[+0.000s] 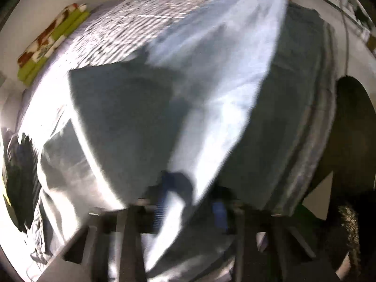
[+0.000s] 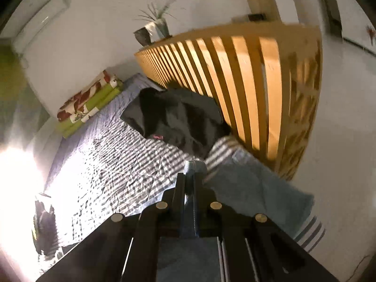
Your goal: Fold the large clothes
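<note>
Looking along the left gripper, its jaws pinch a taut ridge of the pale blue cloth garment spread over the striped bedsheet. From the right gripper, jaws nipped on the garment's edge, lifted near the slatted wooden headboard; folding looks barely begun.

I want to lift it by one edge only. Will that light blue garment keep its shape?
Probably not: the light blue garment already hangs in a long drape from the left gripper, so it looks floppy. Its hem sags beside the right gripper, suggesting thin, light cloth.
</note>
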Demonstrator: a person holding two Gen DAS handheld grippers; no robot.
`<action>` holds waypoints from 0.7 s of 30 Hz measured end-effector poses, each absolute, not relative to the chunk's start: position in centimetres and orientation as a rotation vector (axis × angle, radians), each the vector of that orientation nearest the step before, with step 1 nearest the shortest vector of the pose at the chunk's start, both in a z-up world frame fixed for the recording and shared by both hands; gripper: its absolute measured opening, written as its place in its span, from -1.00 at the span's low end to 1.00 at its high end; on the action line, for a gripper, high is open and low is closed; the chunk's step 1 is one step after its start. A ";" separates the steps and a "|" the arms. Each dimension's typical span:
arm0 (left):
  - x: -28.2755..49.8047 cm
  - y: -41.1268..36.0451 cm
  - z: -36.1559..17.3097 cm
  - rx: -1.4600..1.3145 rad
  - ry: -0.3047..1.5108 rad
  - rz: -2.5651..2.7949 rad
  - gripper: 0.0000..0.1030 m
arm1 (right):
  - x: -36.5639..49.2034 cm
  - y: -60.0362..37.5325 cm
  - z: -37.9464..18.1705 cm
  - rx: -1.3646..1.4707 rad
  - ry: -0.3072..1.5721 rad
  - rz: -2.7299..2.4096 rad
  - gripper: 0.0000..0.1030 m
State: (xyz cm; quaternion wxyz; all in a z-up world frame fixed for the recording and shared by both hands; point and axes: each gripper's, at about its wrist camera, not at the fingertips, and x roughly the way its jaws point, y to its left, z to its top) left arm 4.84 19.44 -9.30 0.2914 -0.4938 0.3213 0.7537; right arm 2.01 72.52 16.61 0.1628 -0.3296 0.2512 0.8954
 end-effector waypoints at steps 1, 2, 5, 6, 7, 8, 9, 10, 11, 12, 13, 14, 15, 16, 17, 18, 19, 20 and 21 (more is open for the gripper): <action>4.6 19.0 -9.2 -1.326 0.840 2.018 -0.96 | 1.9 72.4 16.6 -0.946 0.701 2.548 -0.89; 4.2 18.7 -8.8 -1.326 0.823 2.029 -0.96 | 1.7 72.5 16.4 -0.957 0.697 2.541 -0.89; 2.9 18.7 -6.5 -1.285 0.801 2.078 -0.98 | 0.1 73.1 15.2 -1.005 0.693 2.503 -0.89; 2.5 18.9 -5.5 -1.261 0.793 2.095 -0.98 | -0.5 73.4 15.2 -1.008 0.680 2.498 -0.89; 2.2 19.3 -4.2 -1.229 0.781 2.117 -0.98 | -1.3 73.4 15.4 -1.007 0.654 2.495 -0.89; 2.1 19.7 -3.0 -1.198 0.771 2.130 -0.98 | -2.0 73.6 15.9 -1.000 0.635 2.492 -0.89; 2.1 20.1 -1.7 -1.155 0.763 2.144 -0.98 | -2.4 73.8 16.8 -0.985 0.635 2.500 -0.89; 2.4 20.5 -0.4 -1.111 0.754 2.154 -0.98 | -2.5 74.0 17.7 -0.966 0.631 2.515 -0.89; 3.0 20.9 0.6 -1.073 0.748 2.152 -0.98 | -2.1 74.3 19.3 -0.928 0.605 2.544 -0.89; 3.4 21.2 1.1 -1.053 0.744 2.146 -0.98 | -1.6 74.4 20.4 -0.891 0.572 2.561 -0.89; 4.0 21.7 1.1 -1.045 0.738 2.125 -0.98 | -0.7 74.7 21.5 -0.842 0.530 2.575 -0.89; 4.4 22.2 0.5 -1.059 0.734 2.088 -0.98 | 0.8 75.2 22.4 -0.782 0.486 2.583 -0.89; 5.2 23.0 -0.9 -1.084 0.747 2.020 -0.97 | 1.8 75.9 22.5 -0.767 0.484 2.569 -0.89; 5.8 23.5 -1.9 -1.097 0.775 1.981 -0.97 | 2.9 76.7 21.8 -0.774 0.510 2.550 -0.89; 6.5 24.2 -3.5 -1.108 0.821 1.942 -0.97 | 4.3 78.1 20.0 -0.802 0.571 2.522 -0.89; 7.3 25.0 -5.5 -1.134 0.879 1.893 -0.97 | 5.2 78.9 18.1 -0.842 0.598 2.484 -0.89; 7.6 25.4 -6.7 -1.151 0.910 1.860 -0.97 | 5.8 79.5 16.1 -0.888 0.612 2.446 -0.89; 7.9 25.6 -7.8 -1.164 0.936 1.833 -0.97 | 6.5 80.1 13.3 -0.949 0.629 2.395 -0.89; 8.1 25.8 -8.7 -1.180 0.951 1.817 -0.97 | 7.2 80.7 10.4 -1.013 0.653 2.334 -0.89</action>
